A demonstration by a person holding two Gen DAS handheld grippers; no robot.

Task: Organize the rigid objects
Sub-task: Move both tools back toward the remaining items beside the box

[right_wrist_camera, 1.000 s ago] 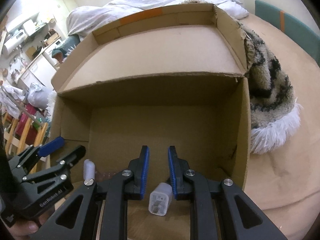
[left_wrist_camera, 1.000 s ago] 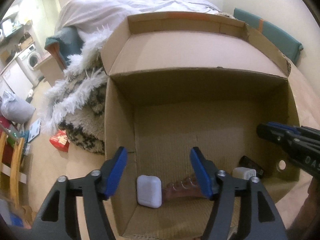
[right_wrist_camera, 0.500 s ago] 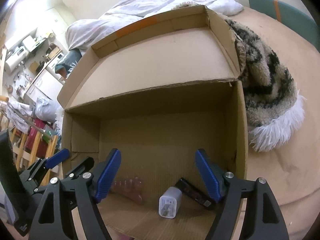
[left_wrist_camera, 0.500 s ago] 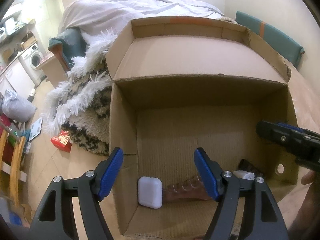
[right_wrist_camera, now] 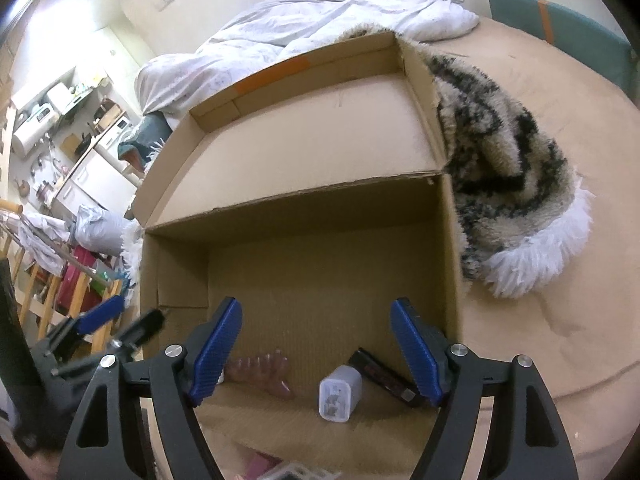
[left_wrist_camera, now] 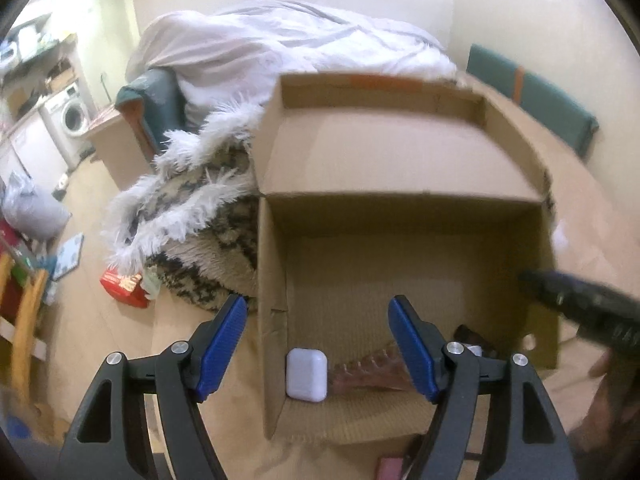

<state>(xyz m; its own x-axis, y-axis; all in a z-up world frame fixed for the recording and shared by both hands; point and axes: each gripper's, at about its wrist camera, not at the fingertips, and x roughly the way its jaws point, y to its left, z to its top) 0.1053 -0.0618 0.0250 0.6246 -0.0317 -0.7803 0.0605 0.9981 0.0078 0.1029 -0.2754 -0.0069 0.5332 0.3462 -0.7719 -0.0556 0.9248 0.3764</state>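
Observation:
An open cardboard box (left_wrist_camera: 276,320) (right_wrist_camera: 450,280) lies on a tan bed cover. On its floor are a white earbud case (left_wrist_camera: 306,374), a ridged translucent pink piece (left_wrist_camera: 368,368) (right_wrist_camera: 264,372), a white charger plug (right_wrist_camera: 339,398) and a flat black device (right_wrist_camera: 384,378). My left gripper (left_wrist_camera: 320,344) hangs open above the box's near left corner, over the case, with nothing between its fingers. My right gripper (right_wrist_camera: 316,348) is open above the near right part, over the plug and touching nothing. Each gripper shows in the other's view: the right gripper (left_wrist_camera: 580,304) and the left gripper (right_wrist_camera: 100,328).
A shaggy black-and-cream blanket (right_wrist_camera: 500,160) with white fringe lies against the box's sides. A white duvet (left_wrist_camera: 280,52) is piled behind it, and a teal cushion (left_wrist_camera: 532,96) leans on the wall. A red packet (left_wrist_camera: 124,288) lies on the floor to the left. Small pink items (right_wrist_camera: 260,464) sit below the box's near edge.
The right gripper's jaws went from nearly shut around the white plug to wide apart, and the plug now lies on the box floor. Both grippers have risen and drawn back a little.

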